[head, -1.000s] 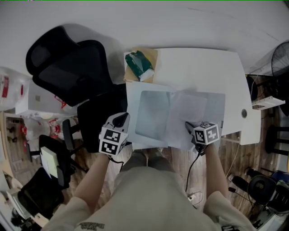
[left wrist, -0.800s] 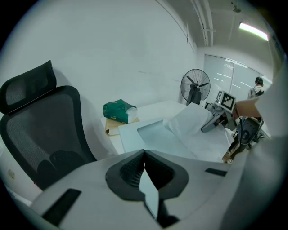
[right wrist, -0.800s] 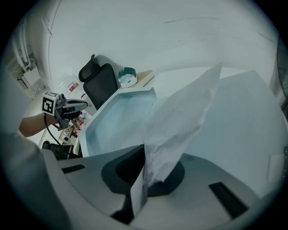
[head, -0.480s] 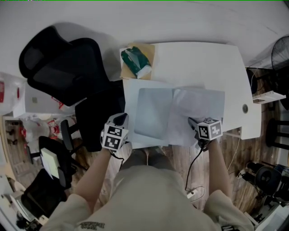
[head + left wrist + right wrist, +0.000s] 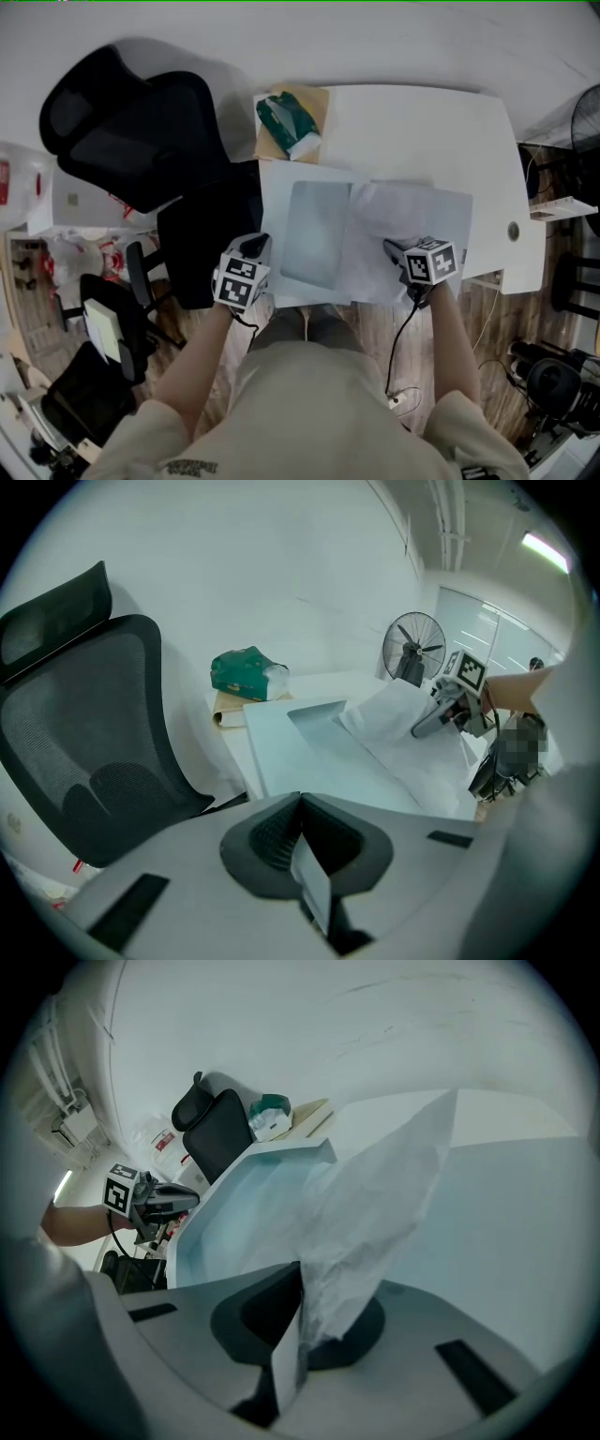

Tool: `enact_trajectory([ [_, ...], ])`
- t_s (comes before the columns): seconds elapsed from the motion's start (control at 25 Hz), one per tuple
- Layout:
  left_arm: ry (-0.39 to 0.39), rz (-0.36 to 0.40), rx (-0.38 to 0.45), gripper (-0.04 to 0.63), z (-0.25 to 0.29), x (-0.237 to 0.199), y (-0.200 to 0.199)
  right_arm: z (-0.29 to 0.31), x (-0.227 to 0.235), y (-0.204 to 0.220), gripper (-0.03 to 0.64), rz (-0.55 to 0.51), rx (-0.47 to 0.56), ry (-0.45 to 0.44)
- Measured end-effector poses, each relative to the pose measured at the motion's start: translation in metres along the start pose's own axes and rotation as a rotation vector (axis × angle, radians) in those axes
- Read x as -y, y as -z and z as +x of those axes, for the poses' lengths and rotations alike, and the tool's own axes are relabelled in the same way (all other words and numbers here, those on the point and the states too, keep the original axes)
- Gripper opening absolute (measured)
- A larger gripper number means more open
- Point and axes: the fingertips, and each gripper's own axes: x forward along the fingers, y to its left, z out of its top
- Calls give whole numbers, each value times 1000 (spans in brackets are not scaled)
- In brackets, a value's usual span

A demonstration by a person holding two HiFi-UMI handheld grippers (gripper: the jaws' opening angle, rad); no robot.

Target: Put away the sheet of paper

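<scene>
A white sheet of paper [image 5: 405,242] lies crumpled over the right half of an open pale blue folder [image 5: 314,234] on the white table [image 5: 422,131]. My right gripper [image 5: 394,251] is shut on the paper's near edge; in the right gripper view the sheet [image 5: 375,1204] rises straight out of the closed jaws [image 5: 302,1274]. My left gripper [image 5: 253,246] hovers off the table by the folder's near left corner. Its jaws [image 5: 300,803] are shut with nothing between them, and the folder [image 5: 309,752] lies ahead of them.
A green packet [image 5: 289,124] rests on a brown envelope at the table's far left corner. A black office chair [image 5: 131,141] stands left of the table. A floor fan [image 5: 412,649] stands beyond the table's right end. Clutter and cables cover the floor on both sides.
My left gripper has sunk a little beside the folder's near left corner. The right gripper keeps its grip on the paper and has shifted slightly, and the sheet lies flatter over the folder.
</scene>
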Motion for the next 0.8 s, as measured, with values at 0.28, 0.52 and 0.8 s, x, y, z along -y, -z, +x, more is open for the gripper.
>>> enact_trajectory([
  [0.28,24,-43,11,20,0,-2,0,21,-18,-14,23,-6,-20,-43],
  [0.52,30,-91,24,20,-1,-3,2,43,-39,-22,23,-17,-47,-73],
  [0.8,56,-171,40,20,1,-5,3,70,-62,-39,23,48,-13,-115],
])
